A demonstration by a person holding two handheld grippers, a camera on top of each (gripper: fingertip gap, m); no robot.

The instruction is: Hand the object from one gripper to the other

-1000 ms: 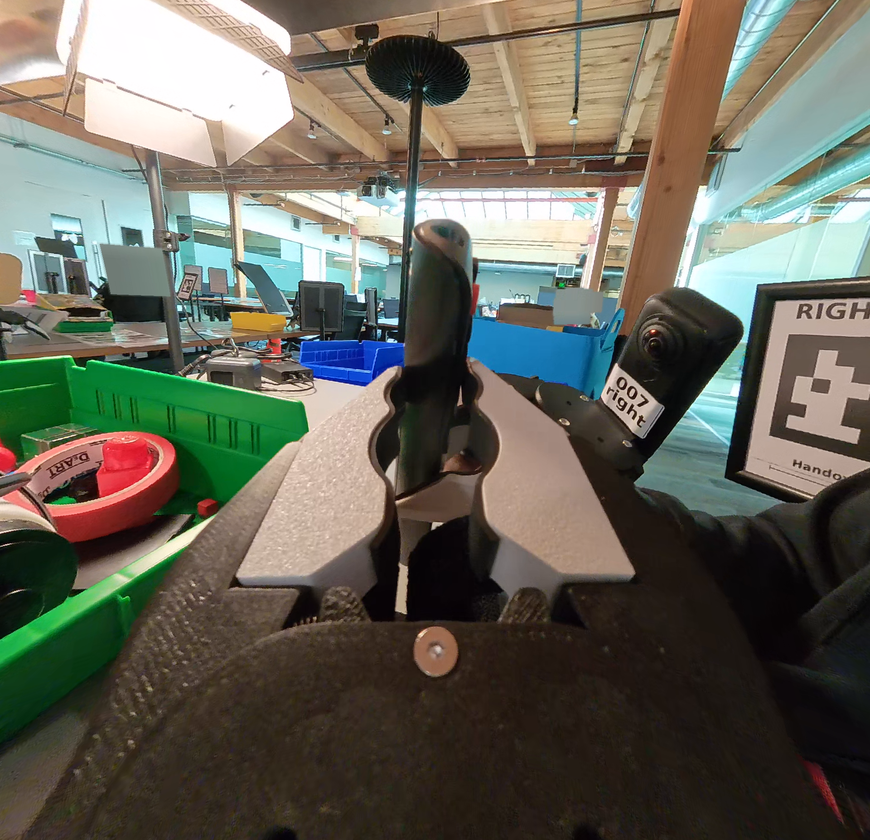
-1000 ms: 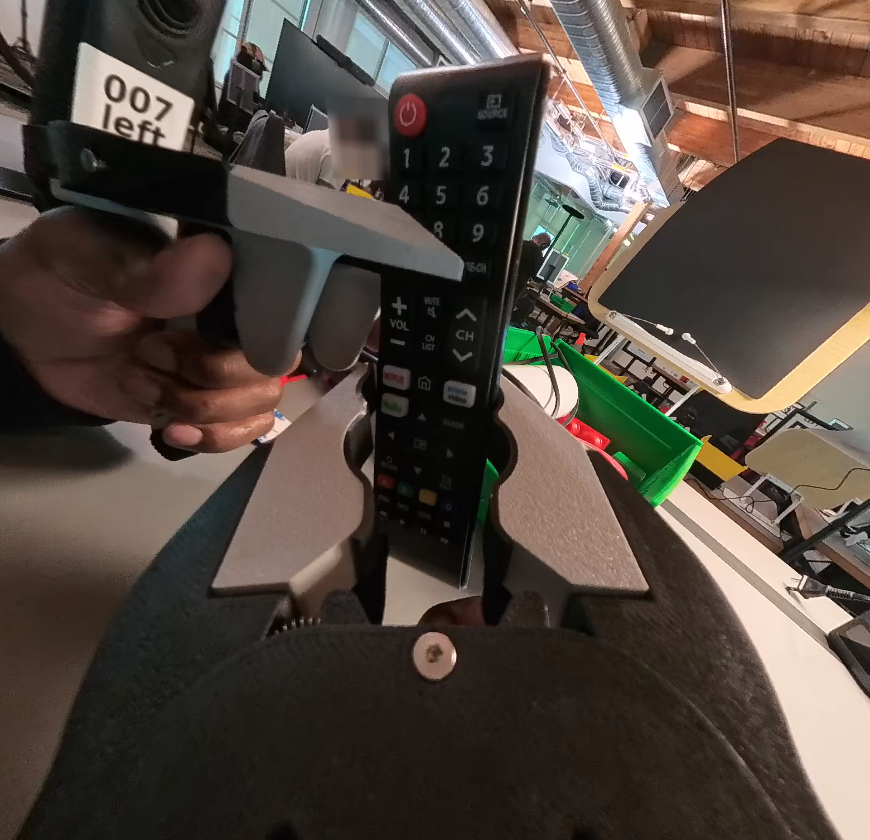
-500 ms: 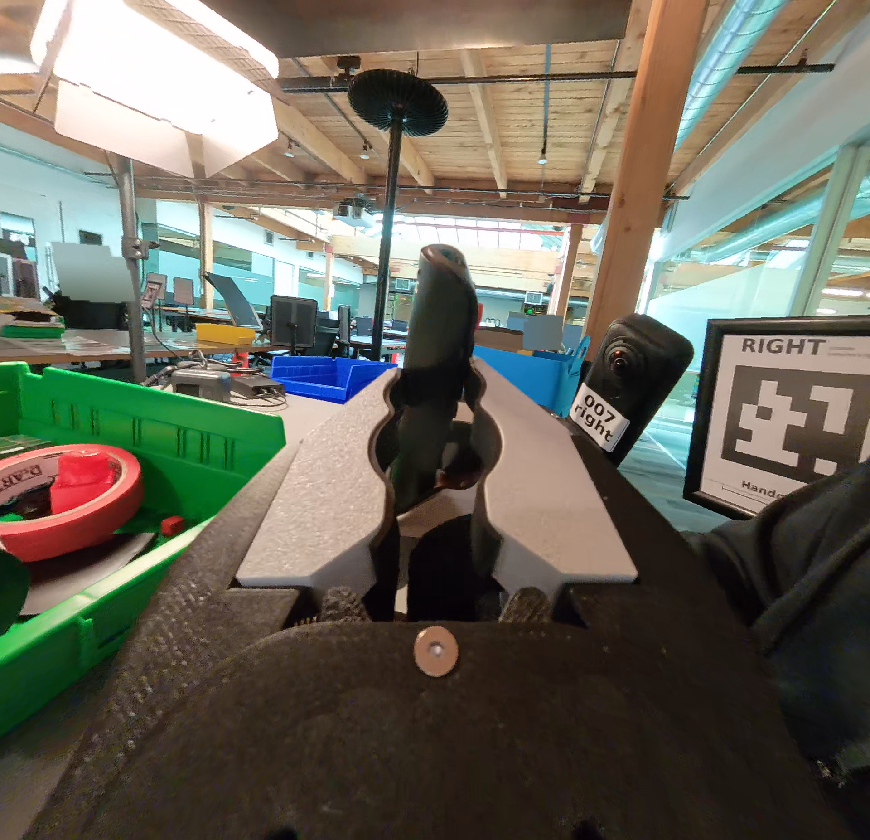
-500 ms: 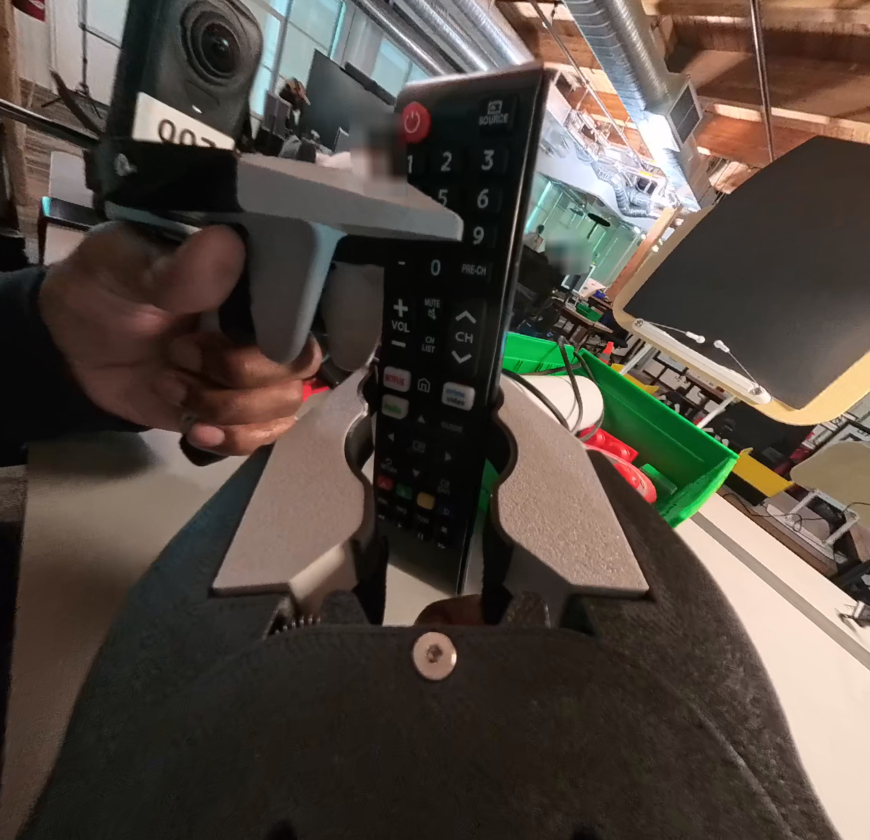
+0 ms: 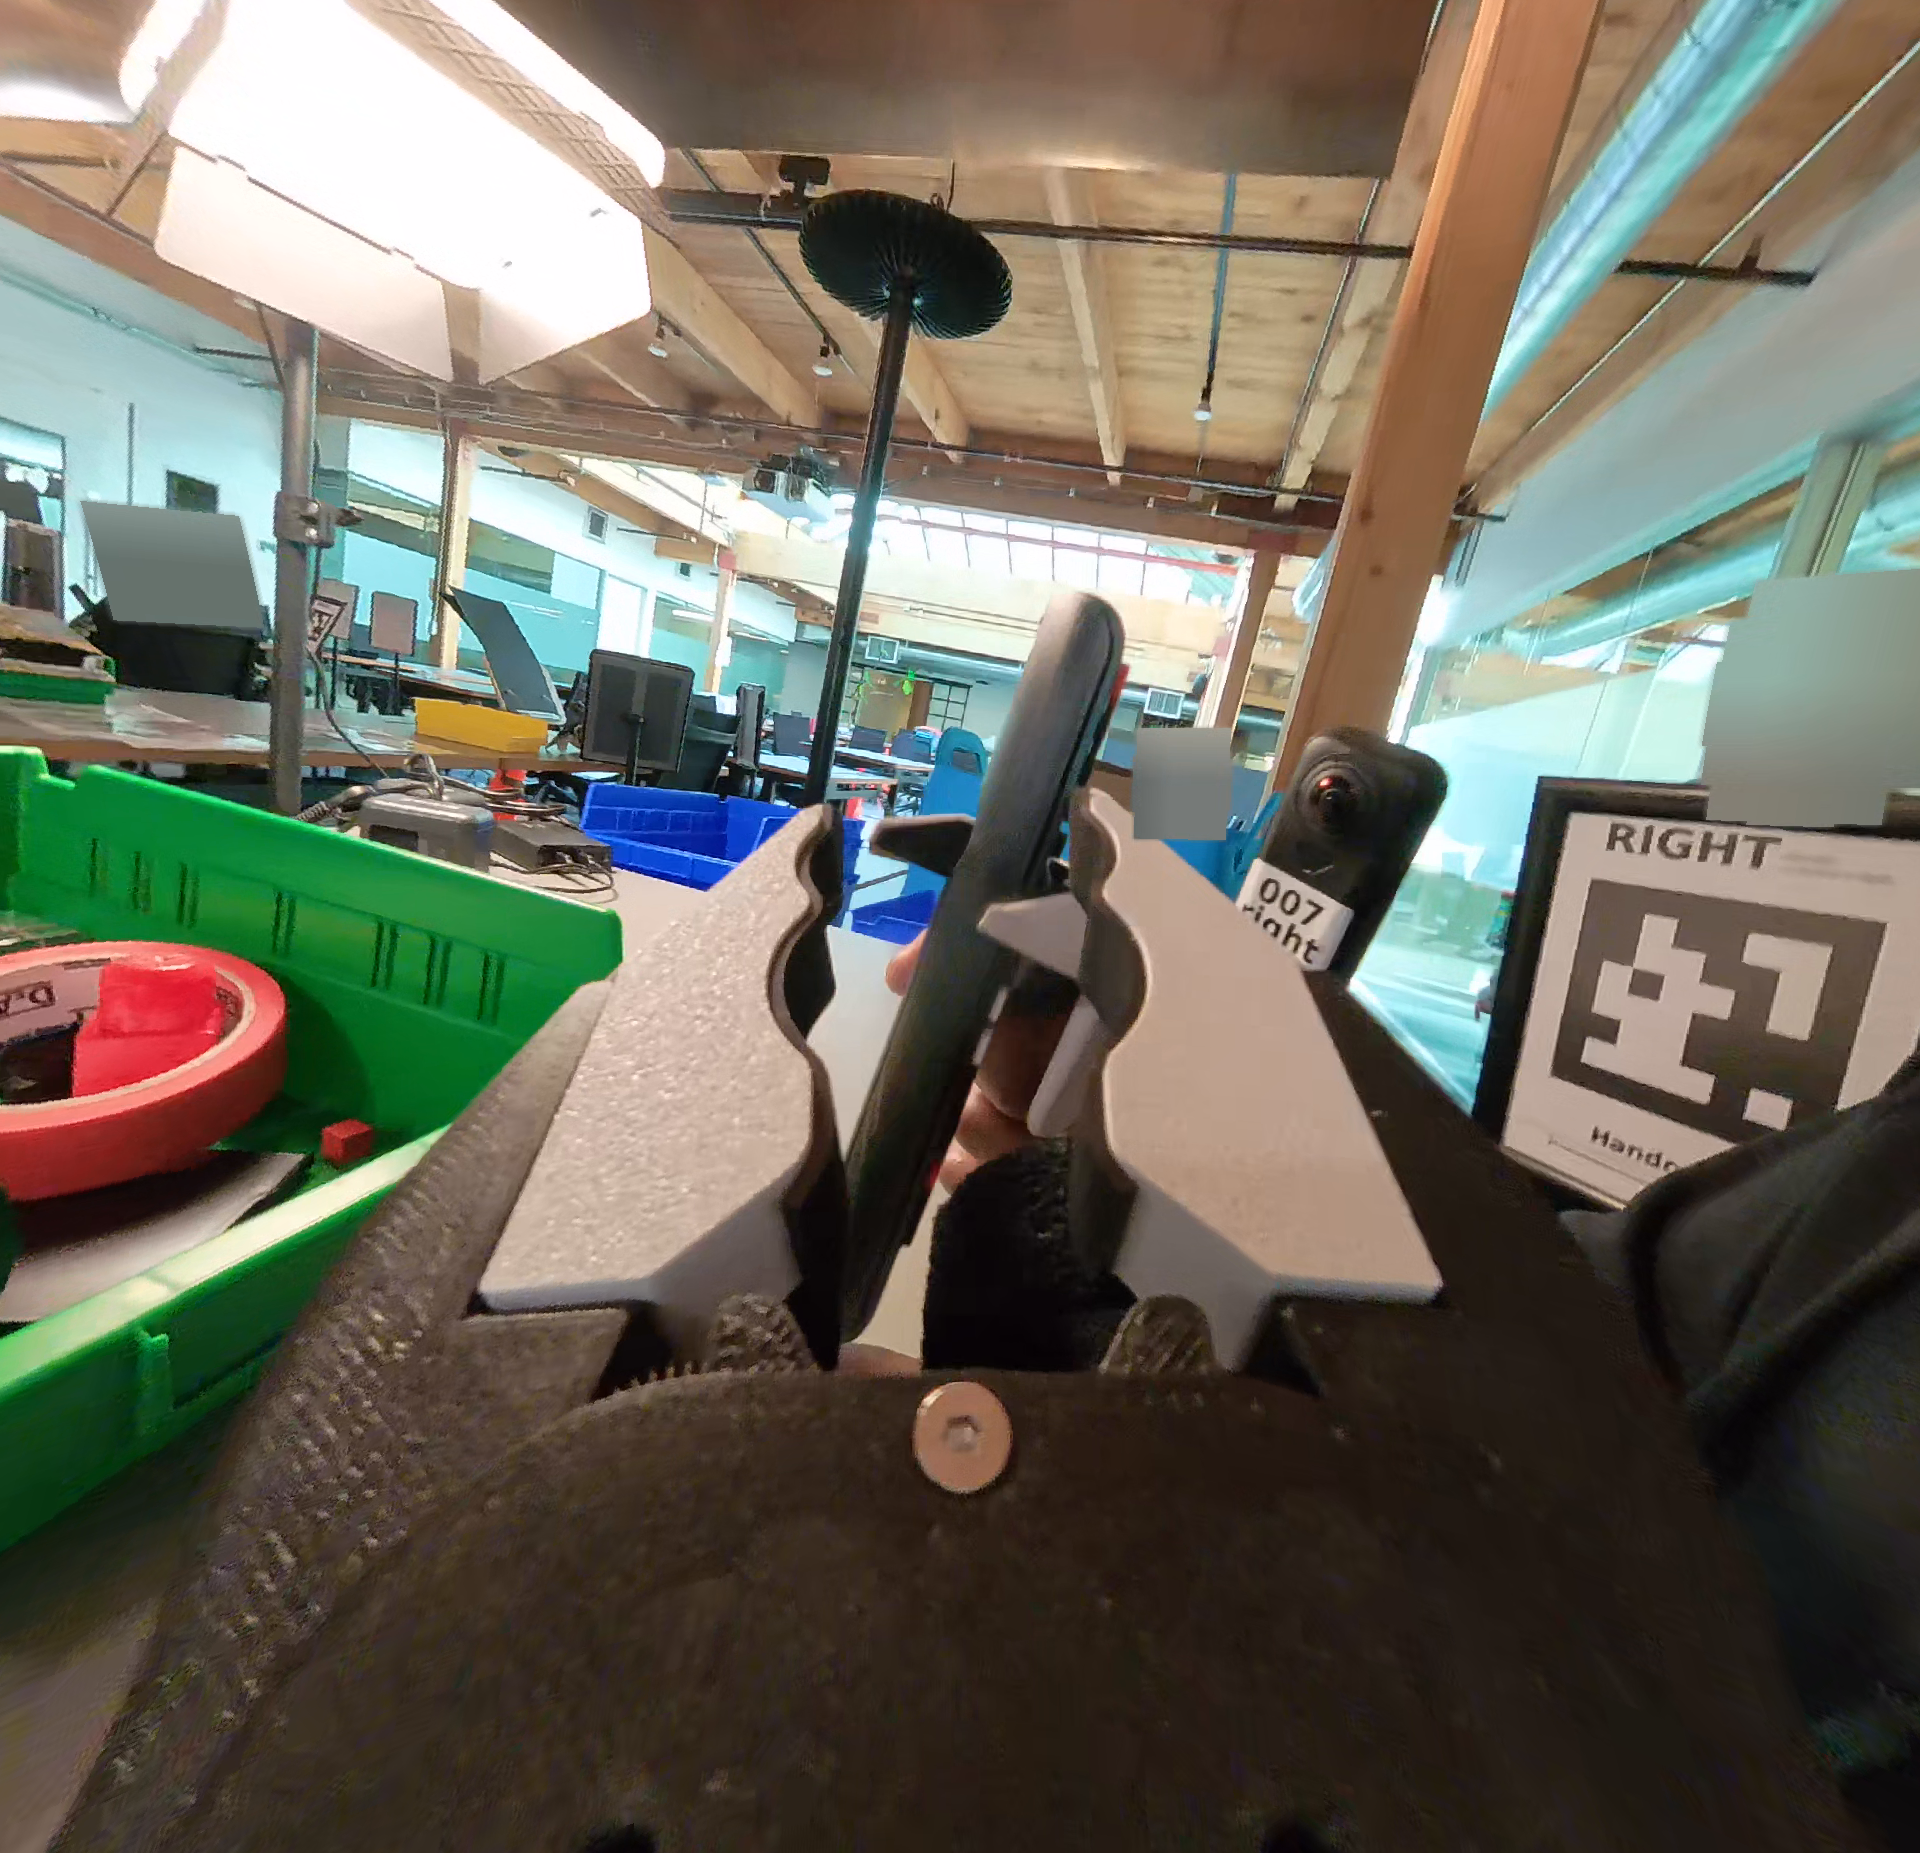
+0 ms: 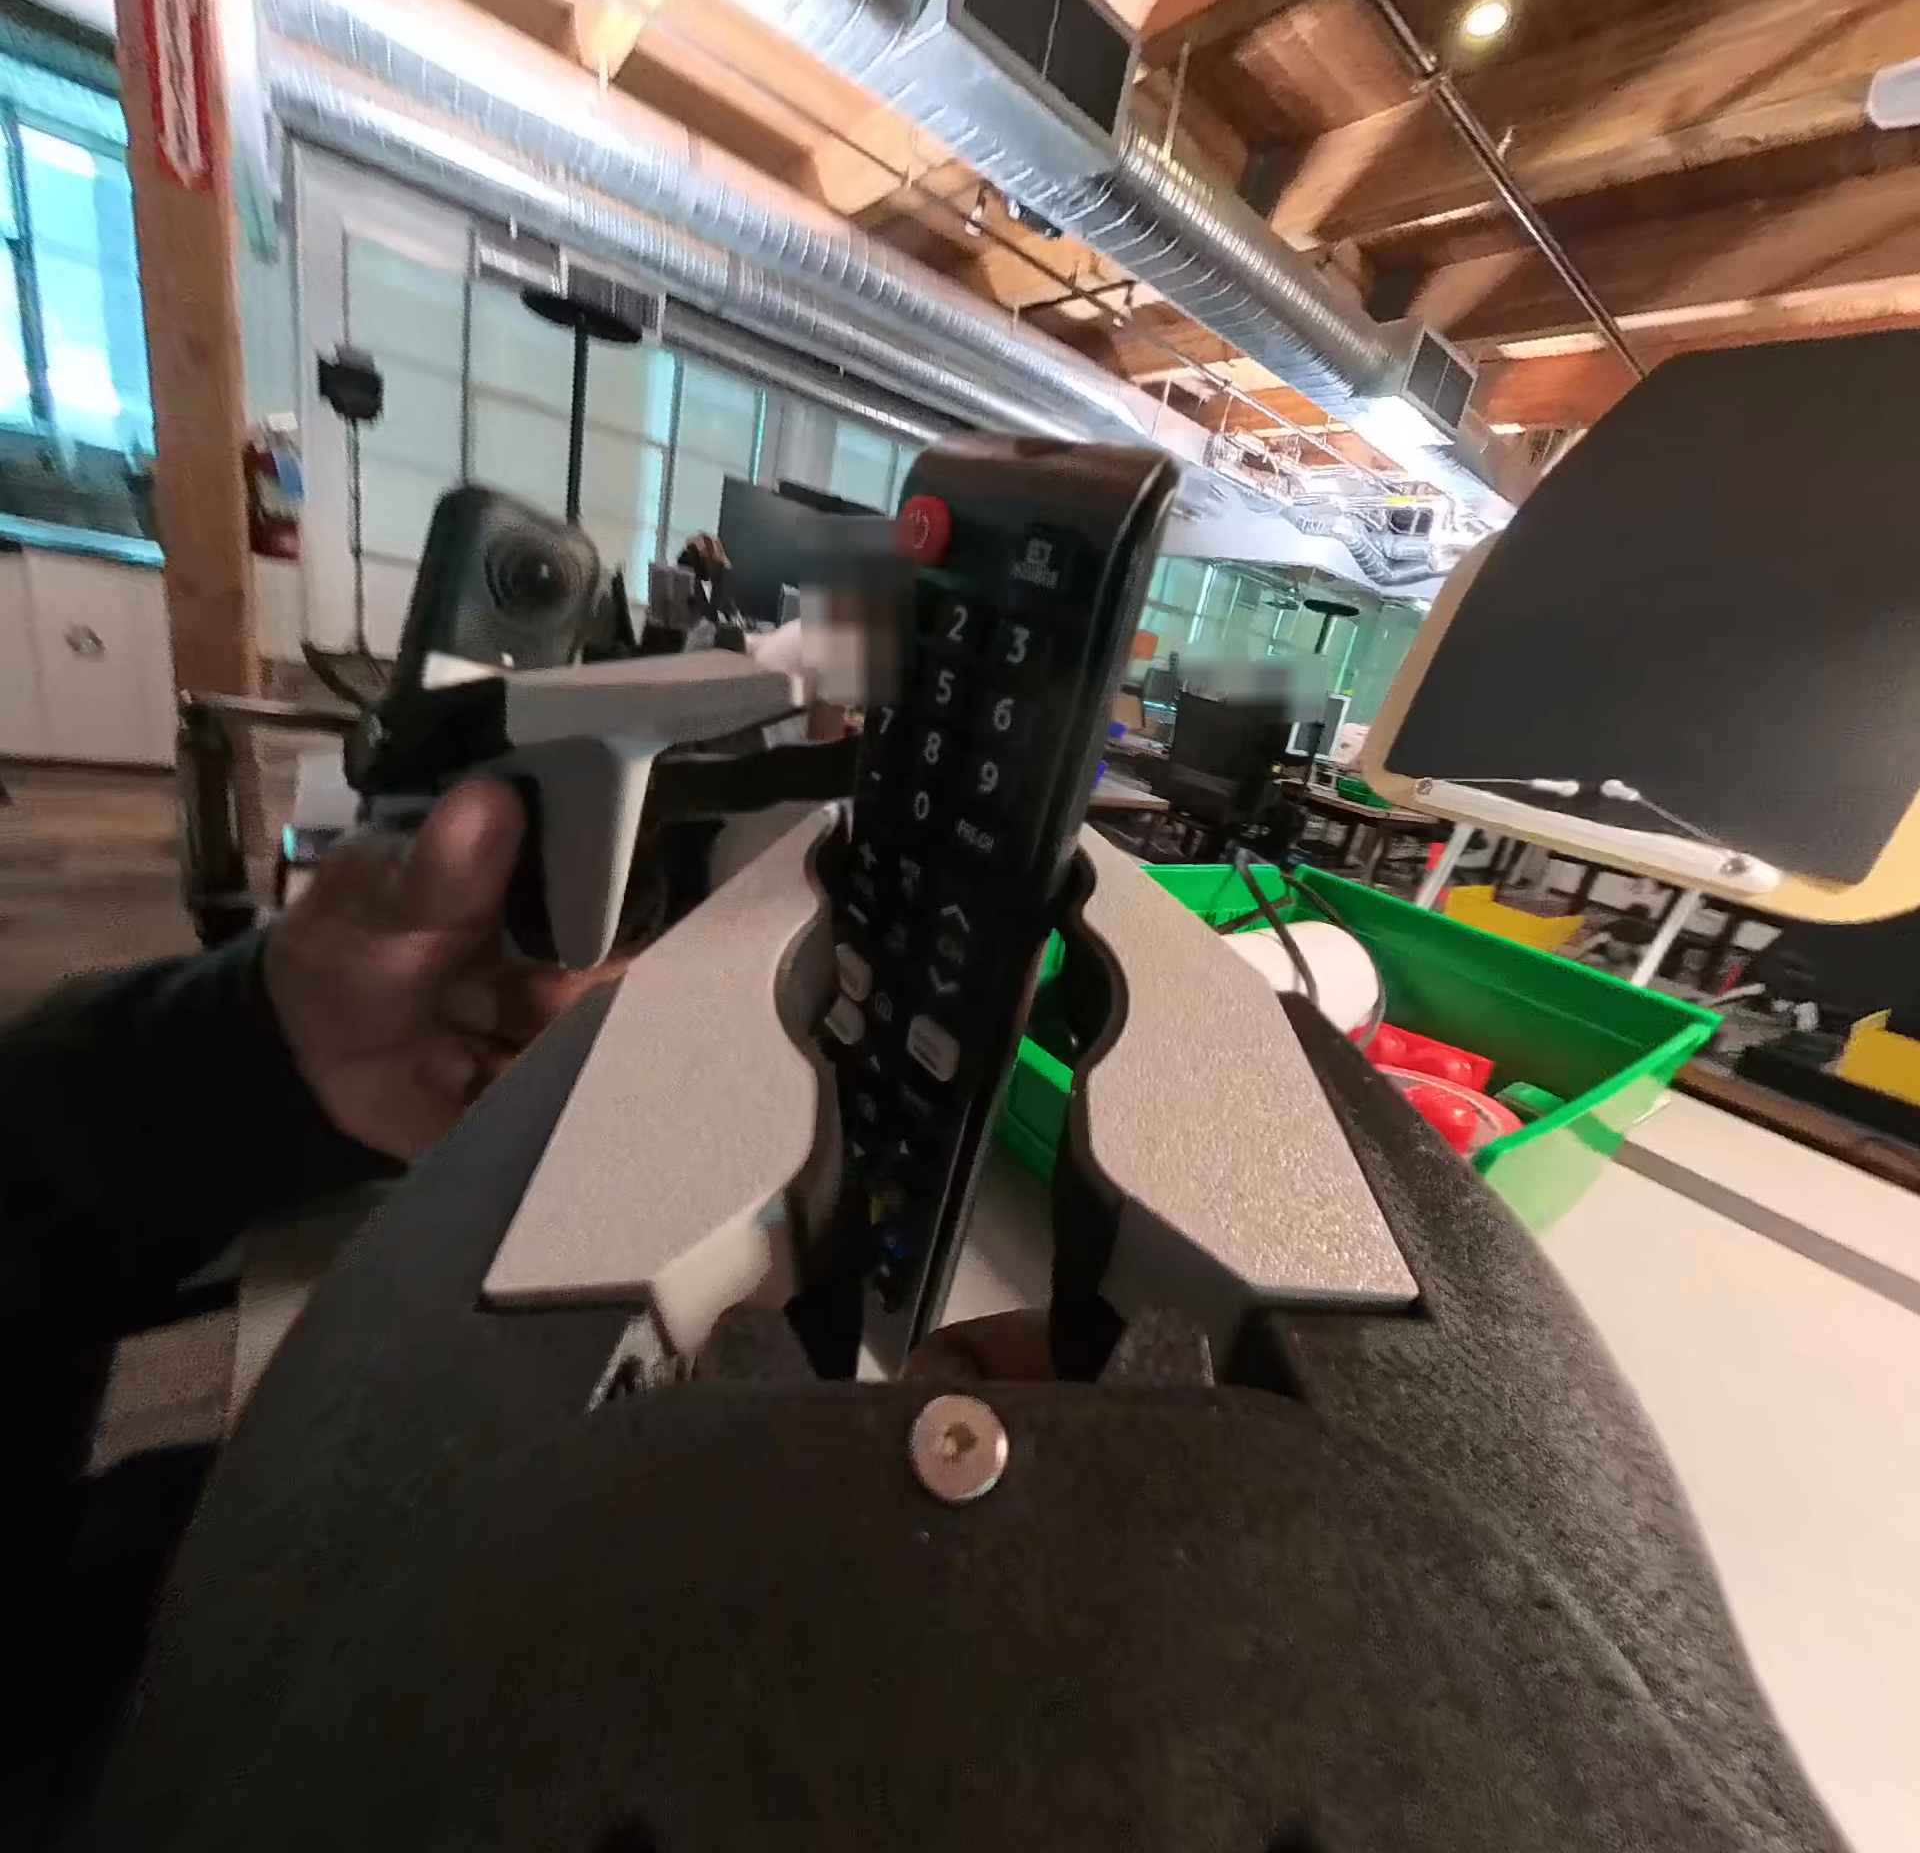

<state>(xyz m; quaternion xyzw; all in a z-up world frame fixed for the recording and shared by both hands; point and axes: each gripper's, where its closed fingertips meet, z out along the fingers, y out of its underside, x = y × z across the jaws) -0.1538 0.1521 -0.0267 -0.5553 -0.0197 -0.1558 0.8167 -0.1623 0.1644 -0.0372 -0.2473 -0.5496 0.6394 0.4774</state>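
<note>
The handover is at its release step. My left hand-held gripper stands released: in the left wrist view there is clear space between its two grey fingers and the remote, which leans between them without, as far as I can tell, pressing on either one. My right hand-held gripper is clenched on the lower part of the remote, buttons facing its camera and the red button end up. The remote is in the air above the worktop, resting on nothing else, so I judge that the right side alone carries it.

The next move, I think, is to draw the left hand-held gripper straight back off the remote's upper half without knocking it. The remote sits tilted in the right grip, so a bump from a finger could twist it or make it slip. The right should keep its squeeze and hold steady until the left is well clear.

Counted:
- One remote.
- Two hand-held grippers, each with two fingers.
- One bare hand in view, holding the left one's handle.
- One green bin to my left, as far as I can count.
- One roll of red tape inside it; the bin's other contents are too cut off to count.
- One framed black-and-white marker sign to my right.
</note>
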